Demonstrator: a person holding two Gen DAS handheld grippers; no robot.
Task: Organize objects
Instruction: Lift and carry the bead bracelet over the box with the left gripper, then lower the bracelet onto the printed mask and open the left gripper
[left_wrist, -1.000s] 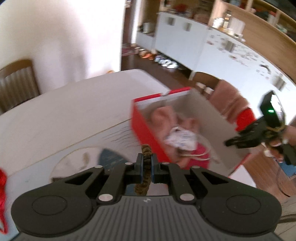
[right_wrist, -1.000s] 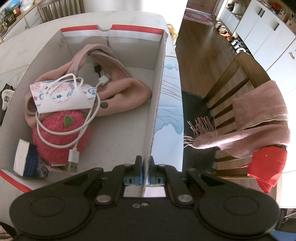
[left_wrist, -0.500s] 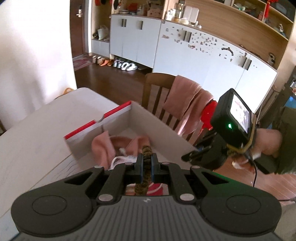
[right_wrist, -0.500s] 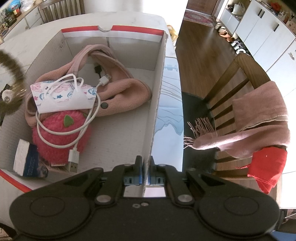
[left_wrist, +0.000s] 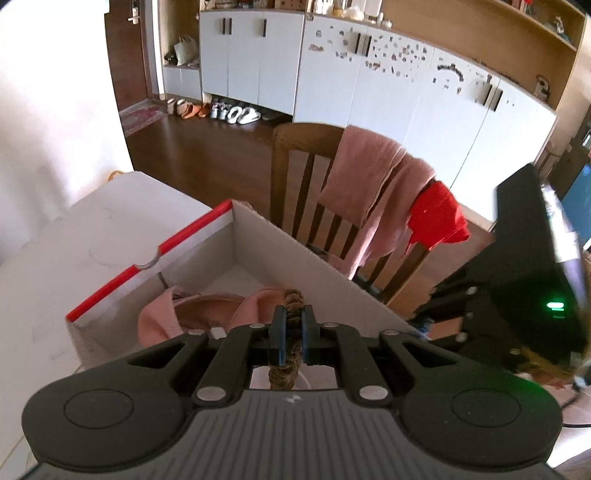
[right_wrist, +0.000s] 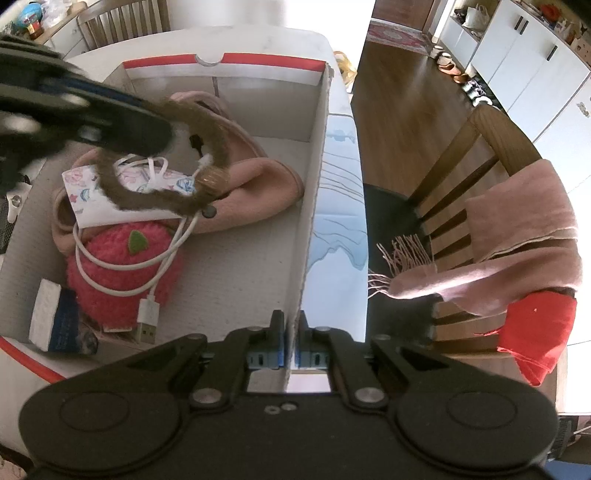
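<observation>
The left claw (left_wrist: 290, 334), clamped on a brown fuzzy loop (right_wrist: 162, 162), has swung from beside the box (right_wrist: 314, 192) to above its contents, so dropping it in looks next. The right claw (right_wrist: 291, 339) stays pinched on the box's side wall, steadying it.

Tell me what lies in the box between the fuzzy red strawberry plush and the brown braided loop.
In the right wrist view, a white USB cable and patterned face mask.

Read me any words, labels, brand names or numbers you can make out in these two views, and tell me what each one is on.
No text can be read anywhere.
Small dark blue booklet in the cardboard box: faint print, too blurred to read.
Patterned white pouch: pictures only, no words legible.
Left gripper body: a small pale emblem, not lettering.
White cabinets: scattered stickers, too small to read.
</observation>
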